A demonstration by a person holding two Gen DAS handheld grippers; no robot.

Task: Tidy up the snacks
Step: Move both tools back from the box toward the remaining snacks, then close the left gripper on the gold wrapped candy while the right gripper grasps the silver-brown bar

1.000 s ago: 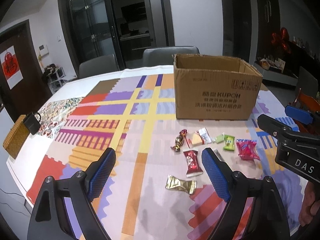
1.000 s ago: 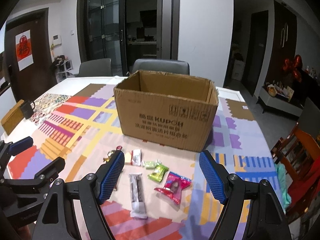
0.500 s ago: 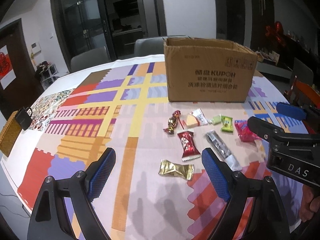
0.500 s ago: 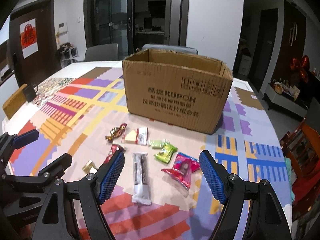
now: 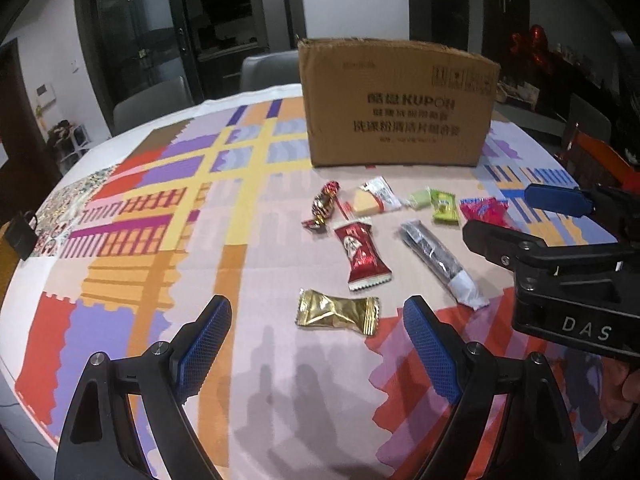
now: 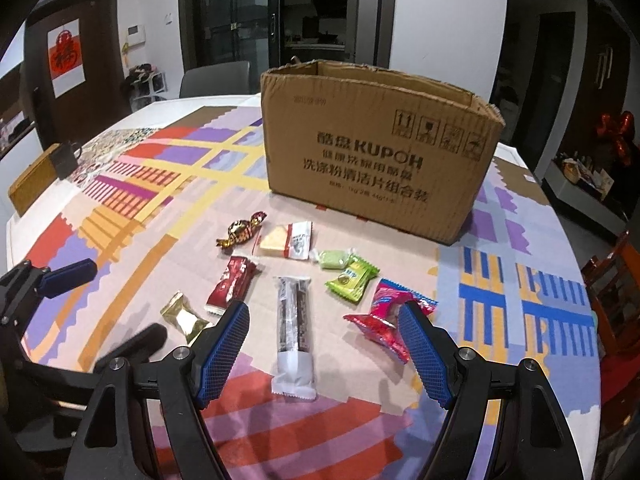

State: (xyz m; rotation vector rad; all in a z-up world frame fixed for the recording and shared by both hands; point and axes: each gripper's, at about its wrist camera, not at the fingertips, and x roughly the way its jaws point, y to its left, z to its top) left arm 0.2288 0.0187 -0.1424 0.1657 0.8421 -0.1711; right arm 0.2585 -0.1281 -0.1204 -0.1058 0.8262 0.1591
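Snacks lie loose on tablecloth [image 5: 160, 184] in front of cardboard box [image 6: 380, 152]. Gold candy [image 5: 338, 312] nearest box-side of left gripper [image 5: 316, 344], jaws wide, empty. Dark bar [image 6: 295, 320] between right gripper [image 6: 322, 344] jaws, also wide, not touching.

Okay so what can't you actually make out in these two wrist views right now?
- Inside of the cardboard box: hidden by its front wall in both views; contents unknown.
- Pink snack packet: partly covered by a right tongs finger in the right wrist view, and by the right tongs in the left.
- Small print on the red packet: too blurred.
- Brown object at the table's left edge: too small to identify.
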